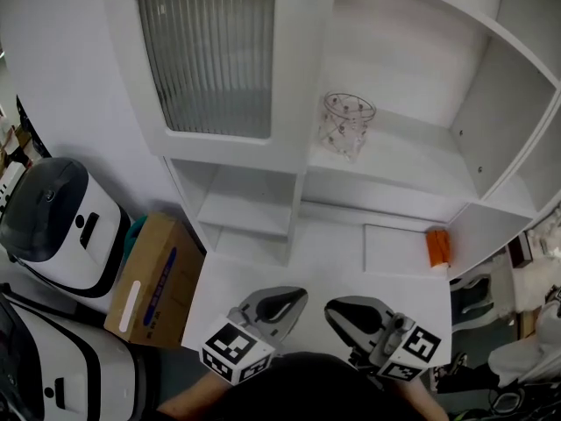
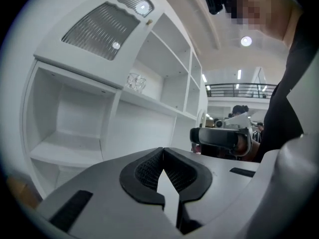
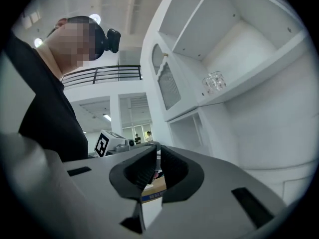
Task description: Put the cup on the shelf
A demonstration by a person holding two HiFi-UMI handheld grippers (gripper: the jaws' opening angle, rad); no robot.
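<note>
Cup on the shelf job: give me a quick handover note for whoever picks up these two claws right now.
Left claw: shut, empty, low and away from the cup.
Right claw: closed to a thin slit, empty, also low.
Cup: clear glass, upright on the open shelf, touched by neither claw.
Done: cup is placed.
Left: nothing visible to do.

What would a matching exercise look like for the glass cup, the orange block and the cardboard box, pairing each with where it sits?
Things:
1. glass cup
2. orange block
3. cardboard box

Places:
A. low down, beside the left side of the cabinet
B. on the open shelf
C. at the right end of the counter

Pairs: 1-B; 2-C; 3-A
</note>
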